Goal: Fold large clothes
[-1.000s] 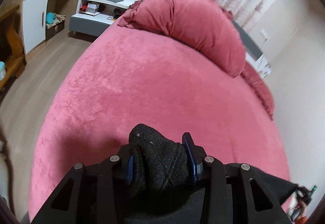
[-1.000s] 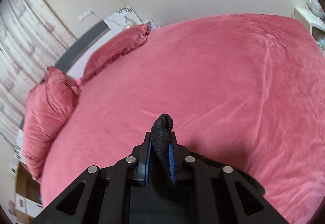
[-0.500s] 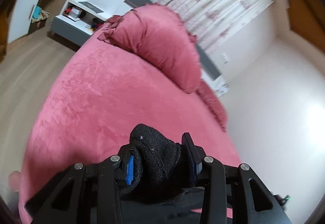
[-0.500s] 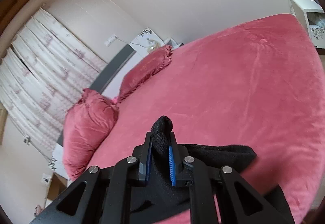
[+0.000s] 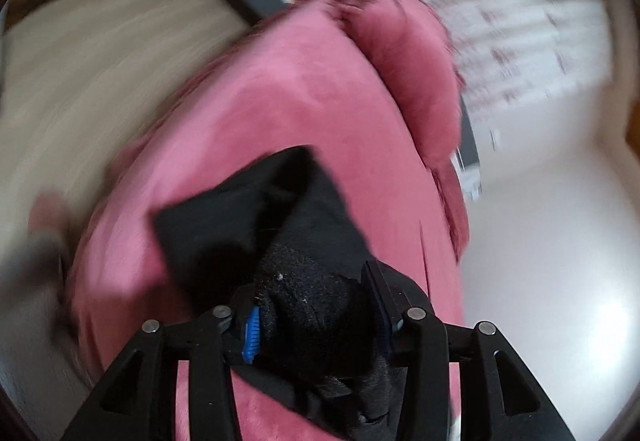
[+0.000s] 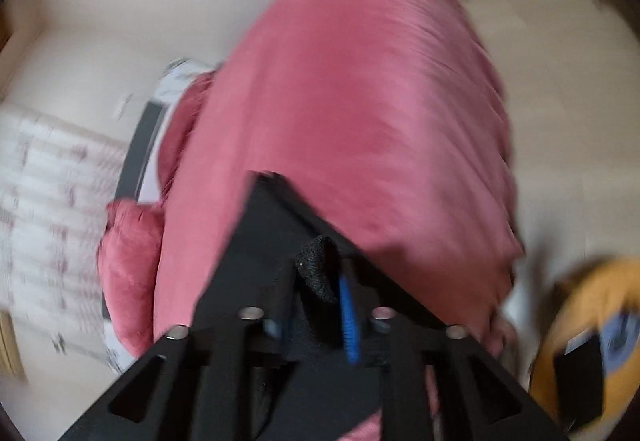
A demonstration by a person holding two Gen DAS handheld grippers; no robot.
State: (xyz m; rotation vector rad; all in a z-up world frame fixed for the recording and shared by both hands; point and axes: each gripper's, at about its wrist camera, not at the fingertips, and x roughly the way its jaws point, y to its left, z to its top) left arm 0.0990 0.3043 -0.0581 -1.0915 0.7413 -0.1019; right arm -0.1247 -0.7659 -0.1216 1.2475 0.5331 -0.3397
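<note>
While both grippers — left gripper (image 5: pixel 316 315), right gripper (image 6: pixel 320 305) — pinch it, the black garment (image 5: pixel 256 209) hangs bunched and blurred above the pink bed (image 5: pixel 304 101).

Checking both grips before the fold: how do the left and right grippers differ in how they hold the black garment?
The left gripper pinches a thick bunched wad of the black garment; the right gripper pinches a thin folded edge. The left's fingers stand wider apart, the right's nearly together. Cloth ahead of the left sags in folds; ahead of the right it looks flat. Both are shut on it above the pink bed.
</note>
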